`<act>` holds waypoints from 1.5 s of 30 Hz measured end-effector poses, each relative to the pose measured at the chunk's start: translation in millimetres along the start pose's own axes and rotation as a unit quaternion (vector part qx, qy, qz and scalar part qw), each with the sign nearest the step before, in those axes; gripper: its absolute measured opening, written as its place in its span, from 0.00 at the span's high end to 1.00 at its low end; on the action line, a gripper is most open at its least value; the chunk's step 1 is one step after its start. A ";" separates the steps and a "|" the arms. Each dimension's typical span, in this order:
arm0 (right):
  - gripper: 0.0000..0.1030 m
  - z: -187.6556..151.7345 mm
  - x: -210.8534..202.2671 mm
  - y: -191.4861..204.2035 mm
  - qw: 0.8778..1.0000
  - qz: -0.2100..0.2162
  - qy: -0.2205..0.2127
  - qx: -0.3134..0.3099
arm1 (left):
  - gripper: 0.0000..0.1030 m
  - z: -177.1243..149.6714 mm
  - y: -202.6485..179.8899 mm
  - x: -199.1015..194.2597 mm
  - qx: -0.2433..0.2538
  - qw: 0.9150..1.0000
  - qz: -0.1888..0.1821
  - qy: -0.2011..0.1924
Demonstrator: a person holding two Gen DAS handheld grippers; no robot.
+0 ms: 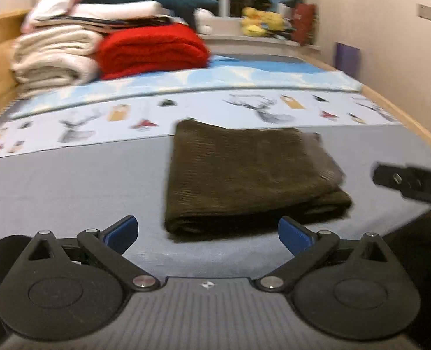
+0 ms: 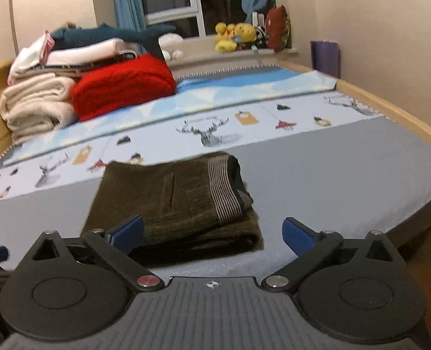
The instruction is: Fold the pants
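Observation:
Dark olive pants (image 1: 244, 175) lie folded into a thick rectangle on the grey bedsheet (image 1: 69, 180). In the right wrist view the same pants (image 2: 174, 201) show a striped waistband on top at the right. My left gripper (image 1: 208, 233) is open, hovering just in front of the pants' near edge with nothing between its blue pads. My right gripper (image 2: 214, 232) is open too, above the near right corner of the pants without touching them. Part of the right gripper (image 1: 410, 183) pokes in at the right edge of the left wrist view.
A stack of folded blankets, cream (image 1: 52, 58) and red (image 1: 154, 49), sits at the far left of the bed. A patterned blue sheet (image 2: 215, 128) covers the middle. Plush toys (image 2: 235, 36) line the windowsill. The bed's wooden edge (image 2: 390, 105) runs along the right.

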State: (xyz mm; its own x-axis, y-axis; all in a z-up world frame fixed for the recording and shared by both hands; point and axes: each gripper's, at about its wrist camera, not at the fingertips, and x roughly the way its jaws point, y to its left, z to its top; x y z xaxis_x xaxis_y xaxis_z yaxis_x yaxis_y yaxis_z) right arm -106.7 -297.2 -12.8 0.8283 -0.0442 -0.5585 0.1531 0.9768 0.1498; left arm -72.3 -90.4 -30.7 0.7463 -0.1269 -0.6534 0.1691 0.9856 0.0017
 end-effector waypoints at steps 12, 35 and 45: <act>0.03 -8.8 26.5 25.0 0.997 -0.008 0.043 -0.069 | 0.01 -8.4 13.9 30.3 -0.024 0.999 0.020 0.042; 0.03 -9.1 31.2 21.6 0.996 -0.014 0.058 -0.065 | 0.01 -6.3 13.2 36.1 -0.034 0.998 0.020 0.049; 0.03 40.9 109.3 -8.4 0.998 0.007 0.056 -0.025 | 0.01 47.7 38.3 83.1 -0.020 0.999 0.011 0.029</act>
State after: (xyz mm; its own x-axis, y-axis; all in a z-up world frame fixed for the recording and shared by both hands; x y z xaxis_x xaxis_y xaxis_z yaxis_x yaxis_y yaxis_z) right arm 4.6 -318.8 -41.7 0.7646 -0.0093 -0.6444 0.1120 0.9866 0.1187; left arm 26.9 -68.5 -48.8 0.7109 -0.0987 -0.6963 0.1262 0.9919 -0.0117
